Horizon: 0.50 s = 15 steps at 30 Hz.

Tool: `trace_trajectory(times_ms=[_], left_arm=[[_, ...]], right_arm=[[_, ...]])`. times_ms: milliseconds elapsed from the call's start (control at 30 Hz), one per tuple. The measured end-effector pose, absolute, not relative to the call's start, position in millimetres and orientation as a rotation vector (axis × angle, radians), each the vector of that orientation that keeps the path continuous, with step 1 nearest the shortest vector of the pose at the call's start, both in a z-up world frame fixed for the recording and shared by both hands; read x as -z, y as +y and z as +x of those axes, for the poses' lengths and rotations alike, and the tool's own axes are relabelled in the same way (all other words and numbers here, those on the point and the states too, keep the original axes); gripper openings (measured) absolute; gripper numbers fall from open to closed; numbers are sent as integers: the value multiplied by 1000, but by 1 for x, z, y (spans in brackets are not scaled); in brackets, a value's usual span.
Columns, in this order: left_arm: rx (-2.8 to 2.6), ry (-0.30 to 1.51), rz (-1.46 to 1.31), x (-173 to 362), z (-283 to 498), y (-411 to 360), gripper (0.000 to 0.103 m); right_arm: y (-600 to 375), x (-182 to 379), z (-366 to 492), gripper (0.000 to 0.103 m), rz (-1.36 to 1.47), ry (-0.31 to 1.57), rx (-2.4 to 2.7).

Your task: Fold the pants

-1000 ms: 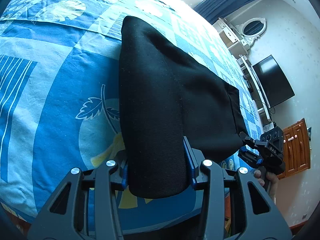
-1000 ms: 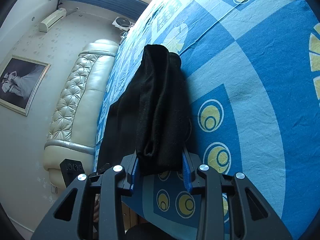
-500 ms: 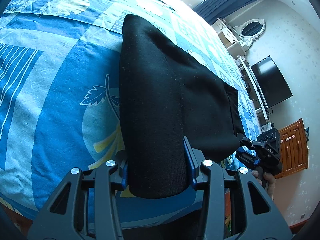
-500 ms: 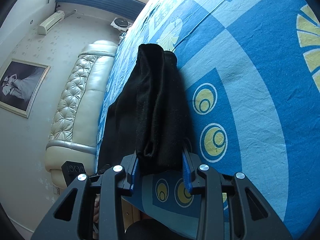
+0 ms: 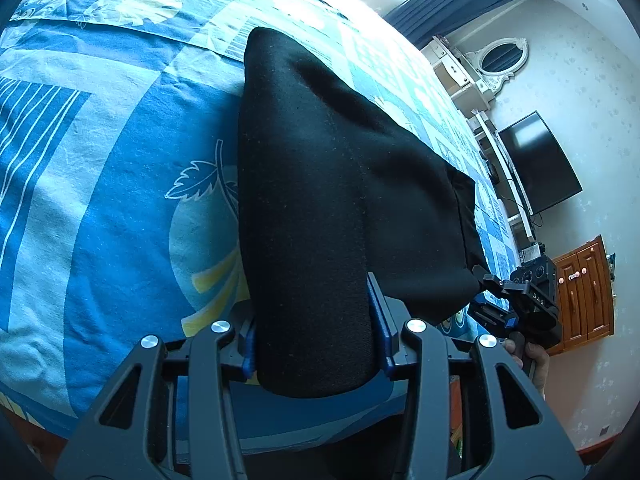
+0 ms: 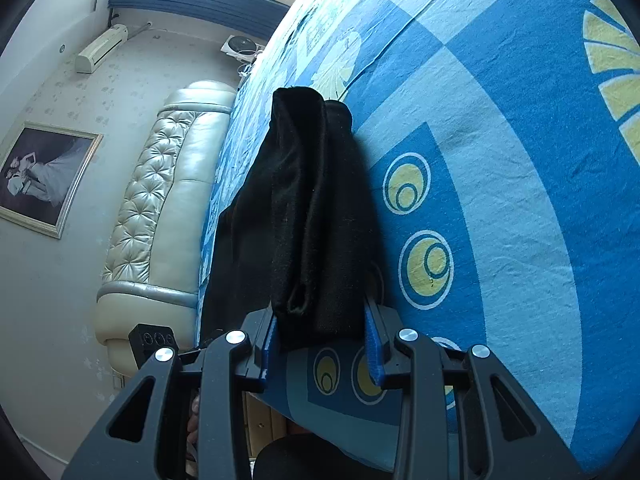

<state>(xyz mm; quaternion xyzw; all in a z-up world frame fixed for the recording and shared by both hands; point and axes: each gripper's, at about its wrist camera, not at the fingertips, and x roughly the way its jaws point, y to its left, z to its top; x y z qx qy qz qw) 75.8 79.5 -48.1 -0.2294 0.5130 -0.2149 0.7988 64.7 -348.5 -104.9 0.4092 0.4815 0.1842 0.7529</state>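
The black pants (image 5: 328, 184) are held up over the blue patterned bed (image 5: 100, 208), their far end resting on the sheet. My left gripper (image 5: 314, 332) is shut on one near corner of the pants. My right gripper (image 6: 320, 328) is shut on the other near corner, where the pants (image 6: 316, 208) hang in bunched folds. The right gripper also shows in the left wrist view (image 5: 516, 300), at the right edge of the pants. The left gripper's body shows in the right wrist view (image 6: 154, 342), low on the left.
The bed's padded cream headboard (image 6: 160, 200) lies to the left in the right wrist view. A television (image 5: 540, 164), a white dresser with oval mirror (image 5: 500, 56) and a wooden cabinet (image 5: 584, 288) stand beyond the bed. The bed's near edge (image 5: 280, 428) runs below the grippers.
Both grippers have moved forward over the bed with the pants still held. The sheet pattern has slid toward the cameras in both views.
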Motion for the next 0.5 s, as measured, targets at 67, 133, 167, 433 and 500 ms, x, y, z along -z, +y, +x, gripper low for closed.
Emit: trace_trajectory(times_ms=[67,133,167,433,500], left_arm=[[465,1102,-499,50,77,81,43],[468,1101,-500,51,76,82,43],[469,1101,-501,52,77,82,43],[477,1098,-505,52,75,84,44],[478,1098,-508,53,75,84,44]], right_arm=[[-349,104,65,36,894,1051,-402],[-349,105,65,36,893,1051,-402],[-348,105,64,36,894,1051,-401],[-352,108,63,37,907,1051,-406],[-354,108,63,37,912,1051,-408]])
